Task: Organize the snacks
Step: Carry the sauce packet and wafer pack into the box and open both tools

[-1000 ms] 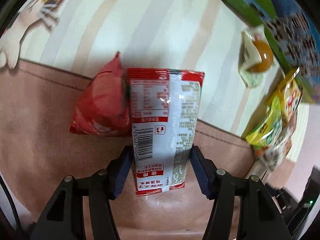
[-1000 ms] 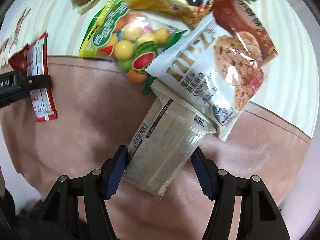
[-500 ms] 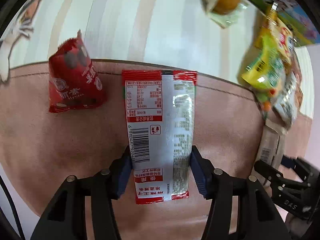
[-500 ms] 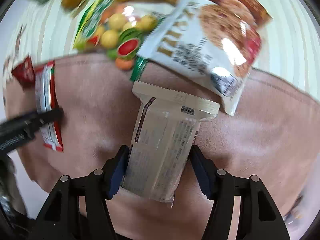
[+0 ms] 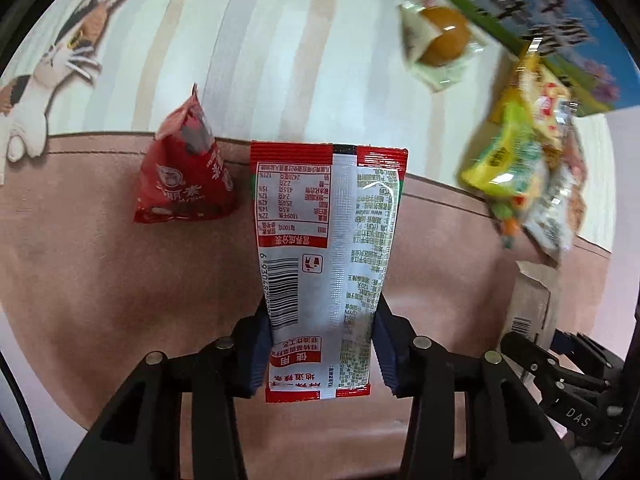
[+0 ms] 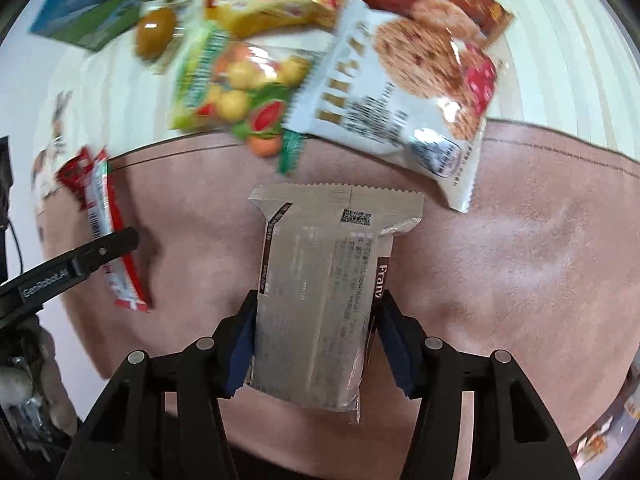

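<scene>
A red-and-white snack packet (image 5: 328,240) stands lengthwise between my left gripper's (image 5: 322,350) blue pads. The jaws are closing and the pads press on its sides, pinching the lower part narrower. To its left, a red triangular pouch (image 5: 184,176) lies on the pink mat (image 5: 100,260). In the right wrist view, my right gripper (image 6: 316,350) is closing on a beige wrapped bar (image 6: 324,280), with the pads against its edges. The left gripper's finger (image 6: 80,260) and its red packet (image 6: 100,208) show at that view's left.
A heap of snacks lies at the mat's far edge: a green-yellow candy bag (image 6: 232,88), a white cookie bag (image 6: 400,92), a yellow bag (image 6: 272,4) and a wrapped egg (image 5: 440,44). A blue-green booklet (image 5: 560,40) lies behind. The striped cloth carries a cat picture (image 5: 52,68).
Both pairs of jaws have narrowed onto their packets. The beige bar has swung from slanted to straight between the right fingers. Both packets have come up a little off the mat.
</scene>
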Tool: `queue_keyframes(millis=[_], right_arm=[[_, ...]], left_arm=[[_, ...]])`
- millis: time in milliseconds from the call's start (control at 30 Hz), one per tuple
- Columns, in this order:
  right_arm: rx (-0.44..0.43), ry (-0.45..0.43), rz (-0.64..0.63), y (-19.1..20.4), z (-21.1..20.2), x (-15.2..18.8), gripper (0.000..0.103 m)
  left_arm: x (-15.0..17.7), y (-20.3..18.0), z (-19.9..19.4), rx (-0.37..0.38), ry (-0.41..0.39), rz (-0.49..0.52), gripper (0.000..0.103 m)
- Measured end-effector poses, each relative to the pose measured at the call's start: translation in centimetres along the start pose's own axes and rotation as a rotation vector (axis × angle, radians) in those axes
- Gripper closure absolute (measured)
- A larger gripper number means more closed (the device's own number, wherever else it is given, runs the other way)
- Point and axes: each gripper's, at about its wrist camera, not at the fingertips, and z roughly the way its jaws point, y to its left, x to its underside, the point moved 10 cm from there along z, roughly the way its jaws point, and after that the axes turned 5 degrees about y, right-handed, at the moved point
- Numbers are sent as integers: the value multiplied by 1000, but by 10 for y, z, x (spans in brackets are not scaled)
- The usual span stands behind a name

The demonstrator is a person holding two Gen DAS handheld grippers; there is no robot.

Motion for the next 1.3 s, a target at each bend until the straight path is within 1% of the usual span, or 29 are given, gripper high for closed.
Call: queue_keyframes(millis=[33,167,267,367,400,467,533,567,633,667,700,733,800,833,867,900,933,967,1033,1067,1200,1267,1300], right_arm=[[-15,-7,-11,6,-8,0,44],[-66,-56,-57,18,-46,-9,44],[-108,-117,-81,19,-93,-18,44],[-142,-211,-96,22,-150,-49,44],[-147,-234,-99,25,-162,-58,44],[-149,-298,-104,31,-191,-81,44],[-116,-356,-118,32,-214,-109,44],[-92,-393,-120,31,-229,-129,44],[-41,-434,-129,29,-246,-156,44],[-17,-449,-129,28,-252,-173,44],[13,-458,-130,25,-257,-191,44],[45,-457,-138,20,-261,-209,44],[104,-455,-129,10,-263,-244,44],[126,-448,-129,13,-260,-260,44],[159,-443,-124,8,-259,-276,44],[181,-437,-124,4,-259,-286,44],[198,-431,-126,-3,-260,-288,44],[223,-420,-122,-9,-257,-300,44],[244,-404,-121,-13,-249,-318,44],[265,-394,-120,-18,-246,-325,44],[301,-368,-118,-23,-231,-356,44],[304,-341,-104,-27,-221,-366,42],[304,-334,-90,-29,-216,-372,37]], left_arm=[[-8,-1,-10,12,-7,8,61],[-14,-9,-50,71,-61,40,61],[-33,-21,-101,127,-130,66,61],[-61,-41,-152,168,-201,107,61],[-73,-45,-167,178,-228,110,61],[-103,-58,-192,166,-280,130,61],[-125,-77,-205,144,-319,139,61],[-142,-75,-214,111,-338,143,61],[-171,-84,-212,84,-353,140,61],[-186,-86,-205,69,-353,134,61],[-205,-80,-206,51,-348,124,61],[-221,-74,-211,35,-340,123,61],[-242,-73,-201,3,-312,117,61],[-255,-70,-196,-16,-294,112,61],[-265,-67,-190,-22,-283,106,61],[-279,-62,-184,-44,-264,105,61],[-288,-62,-185,-59,-247,116,61],[-298,-58,-180,-70,-239,110,61],[-321,-55,-165,-91,-228,106,61],[-330,-53,-162,-102,-223,103,61],[-359,-46,-147,-131,-200,105,59],[-366,-47,-137,-134,-150,115,55],[-367,-46,-134,-132,-139,116,49]])
